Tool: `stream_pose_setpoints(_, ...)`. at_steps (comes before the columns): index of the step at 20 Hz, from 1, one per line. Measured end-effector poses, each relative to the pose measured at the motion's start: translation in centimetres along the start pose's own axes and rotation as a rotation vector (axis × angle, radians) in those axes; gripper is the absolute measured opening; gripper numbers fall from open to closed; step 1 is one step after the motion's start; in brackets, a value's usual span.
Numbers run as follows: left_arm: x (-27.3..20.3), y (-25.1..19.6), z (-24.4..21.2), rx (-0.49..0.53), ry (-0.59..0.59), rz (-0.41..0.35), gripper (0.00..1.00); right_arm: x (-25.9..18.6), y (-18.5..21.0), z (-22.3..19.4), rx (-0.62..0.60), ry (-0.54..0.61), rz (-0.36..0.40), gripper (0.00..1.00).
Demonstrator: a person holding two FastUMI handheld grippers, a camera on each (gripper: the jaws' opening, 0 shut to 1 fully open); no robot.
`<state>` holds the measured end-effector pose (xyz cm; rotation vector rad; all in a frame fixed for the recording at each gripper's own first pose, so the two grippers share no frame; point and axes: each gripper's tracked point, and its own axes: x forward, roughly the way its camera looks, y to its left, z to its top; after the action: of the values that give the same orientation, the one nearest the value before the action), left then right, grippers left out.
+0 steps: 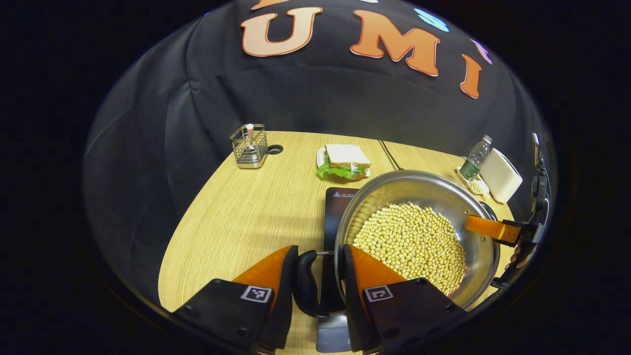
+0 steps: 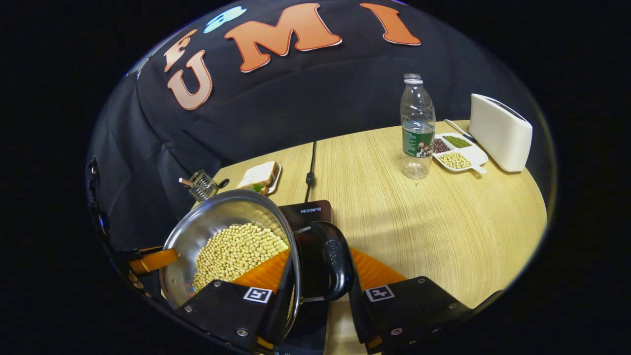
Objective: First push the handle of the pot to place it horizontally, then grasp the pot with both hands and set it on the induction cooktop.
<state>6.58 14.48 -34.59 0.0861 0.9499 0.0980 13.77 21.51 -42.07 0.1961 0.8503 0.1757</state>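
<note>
Left gripper view: left gripper (image 1: 320, 276) at the near edge of the pot (image 1: 419, 197), fingers (image 1: 268, 271) straddling its black side handle (image 1: 308, 286) and the rim. The handle sits in the gap; can't tell if both fingers press on it. Pot is steel, filled with soybeans (image 1: 411, 244), over the black cooktop (image 1: 340, 202); can't tell if it rests on it or hangs above. Right gripper (image 1: 493, 229) reaches the pot's far rim from the right, one finger over the rim. Counter (image 1: 246, 217) is light wood grain with a rounded near edge. On it: wire basket (image 1: 249, 146) at the back left, just beside a cable hole (image 1: 275, 149); sandwich (image 1: 345, 161) on a plate behind the cooktop; a cable (image 1: 389, 154) running to the back; bottle (image 1: 475, 158), small tray (image 1: 477, 187) and white toaster (image 1: 500, 175) at the back right. Black cloth wall (image 1: 315, 98) closes the booth behind and on the left.

Right gripper view: right gripper (image 2: 320, 281) on the pot's other handle (image 2: 335, 259), one finger inside the rim over the beans, the other outside the handle; contact on both sides not clear. Cooktop (image 2: 308, 212) under the pot. Left gripper (image 2: 150, 260) at the far rim. Open counter (image 2: 443, 231) to the right, seam down the middle; bottle (image 2: 417, 128), divided tray (image 2: 458, 153) of beans and toaster (image 2: 500, 130) at the back, sandwich (image 2: 261, 176) and basket (image 2: 202, 185) at the back left
</note>
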Motion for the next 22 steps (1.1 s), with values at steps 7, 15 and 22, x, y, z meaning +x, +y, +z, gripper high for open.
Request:
stream_pose_setpoints(7, 0.2, 0.0, -0.7, 0.01, 0.003, 0.029, 0.67, -1.5, -1.5, 1.0, -0.037, -0.05, -0.024, 0.9)
stream_pose_setpoints(15, -4.1, -0.7, 2.6, 0.017, -0.15, 0.073, 1.0, -6.7, -3.0, 4.7, 0.027, -0.168, 0.021, 0.95)
stream_pose_setpoints(22, -12.9, -6.2, 9.8, 0.026, -0.436, 0.03, 1.0, -13.7, -7.8, 8.7, 0.001, -0.318, -0.052, 0.95)
